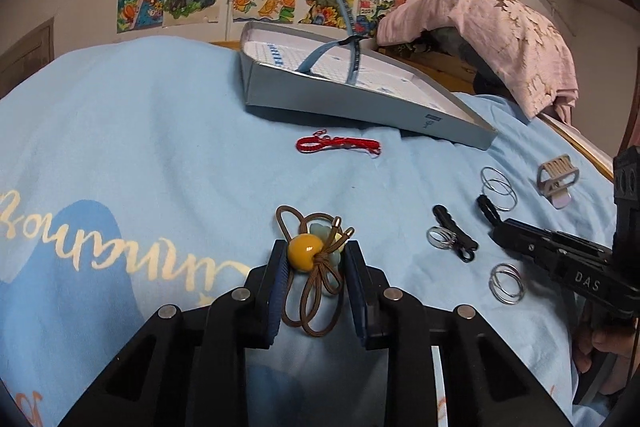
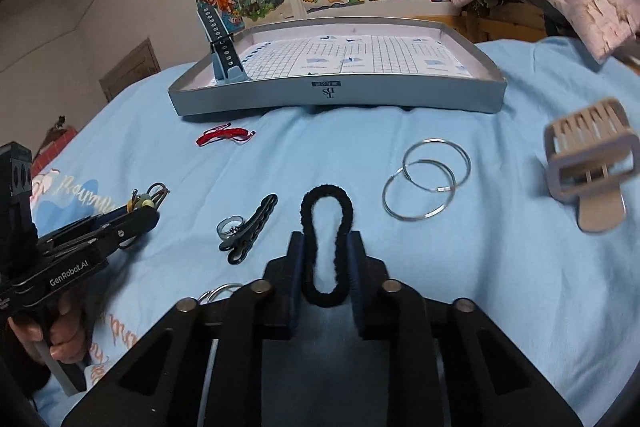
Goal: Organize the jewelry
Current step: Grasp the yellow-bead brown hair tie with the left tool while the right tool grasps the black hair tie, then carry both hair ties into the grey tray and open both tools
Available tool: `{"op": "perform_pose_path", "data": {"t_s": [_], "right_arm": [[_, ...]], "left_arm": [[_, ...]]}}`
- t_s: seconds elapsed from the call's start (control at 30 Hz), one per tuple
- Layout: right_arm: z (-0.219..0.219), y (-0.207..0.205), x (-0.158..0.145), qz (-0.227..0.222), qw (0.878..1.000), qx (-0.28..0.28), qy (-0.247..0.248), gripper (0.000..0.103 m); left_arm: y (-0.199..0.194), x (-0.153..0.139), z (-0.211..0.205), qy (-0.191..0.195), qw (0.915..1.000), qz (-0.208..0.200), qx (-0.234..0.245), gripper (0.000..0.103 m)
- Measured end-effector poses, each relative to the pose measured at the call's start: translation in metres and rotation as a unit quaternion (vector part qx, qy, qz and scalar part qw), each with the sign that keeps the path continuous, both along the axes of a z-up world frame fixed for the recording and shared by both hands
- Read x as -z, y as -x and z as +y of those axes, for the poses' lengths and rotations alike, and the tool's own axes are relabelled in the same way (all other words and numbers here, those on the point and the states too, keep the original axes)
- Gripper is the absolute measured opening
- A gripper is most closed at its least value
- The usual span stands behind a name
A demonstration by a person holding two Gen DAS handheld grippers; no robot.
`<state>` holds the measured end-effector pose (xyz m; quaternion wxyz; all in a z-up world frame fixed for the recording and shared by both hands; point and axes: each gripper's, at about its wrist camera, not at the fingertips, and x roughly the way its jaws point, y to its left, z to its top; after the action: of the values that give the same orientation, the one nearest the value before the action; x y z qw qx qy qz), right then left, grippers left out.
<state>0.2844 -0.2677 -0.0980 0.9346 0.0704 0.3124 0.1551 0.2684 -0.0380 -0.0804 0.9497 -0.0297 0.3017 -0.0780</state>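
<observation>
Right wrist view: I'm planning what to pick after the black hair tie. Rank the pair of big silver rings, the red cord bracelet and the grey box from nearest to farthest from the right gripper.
1. Pair of big silver rings, just ahead to the right.
2. Red cord bracelet, farther, ahead to the left.
3. Grey box, farthest, across the back.

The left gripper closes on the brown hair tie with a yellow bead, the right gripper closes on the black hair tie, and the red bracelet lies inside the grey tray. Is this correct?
Not quite. The red bracelet lies on the blue sheet in front of the grey tray, not inside it, as the right wrist view shows. The rest holds: the left gripper closes on the brown hair tie, the right gripper on the black hair tie.
</observation>
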Motion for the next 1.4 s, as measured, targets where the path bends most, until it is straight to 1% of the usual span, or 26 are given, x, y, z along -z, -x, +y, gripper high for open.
{"op": "perform_pose_path", "data": {"t_s": [0.2, 0.37, 0.47, 0.53, 0.6, 0.7, 0.83, 1.0, 1.1, 1.23, 1.3, 1.4], "right_arm": [[-0.004, 0.006, 0.000, -0.013, 1.000, -0.009, -0.018, 0.014], [-0.002, 0.017, -0.003, -0.034, 0.999, -0.024, -0.025, 0.012], [-0.002, 0.025, -0.007, -0.049, 0.998, -0.032, -0.026, 0.012], [-0.002, 0.028, -0.008, -0.057, 0.997, -0.038, -0.027, 0.012], [-0.003, 0.031, -0.010, -0.065, 0.997, -0.040, -0.030, 0.012], [-0.008, 0.034, -0.014, -0.075, 0.996, -0.038, -0.042, 0.012], [-0.017, 0.039, -0.018, -0.073, 0.995, -0.031, -0.065, 0.012], [-0.022, 0.041, -0.025, -0.078, 0.993, -0.027, -0.080, 0.012], [-0.023, 0.025, -0.040, -0.075, 0.993, -0.035, -0.080, 0.012], [-0.019, -0.019, -0.075, -0.057, 0.995, -0.052, -0.070, 0.012], [-0.011, -0.047, -0.093, -0.052, 0.995, -0.057, -0.061, 0.012], [0.008, -0.082, -0.104, -0.053, 0.996, -0.059, -0.039, 0.012]], "left_arm": [[0.010, -0.002, -0.009, -0.010, 0.9996, 0.003, 0.028, 0.026], [0.024, -0.010, -0.016, -0.026, 0.9986, -0.012, 0.044, 0.026], [0.029, -0.015, -0.022, -0.032, 0.9974, -0.013, 0.062, 0.026], [0.032, -0.017, -0.024, -0.039, 0.9969, -0.012, 0.068, 0.026], [0.033, -0.021, -0.025, -0.039, 0.9967, -0.013, 0.071, 0.026], [0.031, -0.034, -0.023, -0.035, 0.9969, -0.015, 0.069, 0.026], [0.019, -0.056, -0.013, -0.014, 0.9979, -0.020, 0.059, 0.026], [-0.003, -0.080, -0.006, -0.013, 0.9985, -0.030, 0.044, 0.026], [-0.027, -0.098, 0.000, -0.025, 0.9990, -0.028, 0.023, 0.026], [-0.064, -0.118, 0.009, -0.039, 0.9987, -0.033, 0.001, 0.026], [-0.082, -0.122, 0.012, -0.038, 0.9987, -0.033, -0.009, 0.026], [-0.115, -0.123, 0.016, -0.021, 0.9994, -0.019, -0.022, 0.026]]}}
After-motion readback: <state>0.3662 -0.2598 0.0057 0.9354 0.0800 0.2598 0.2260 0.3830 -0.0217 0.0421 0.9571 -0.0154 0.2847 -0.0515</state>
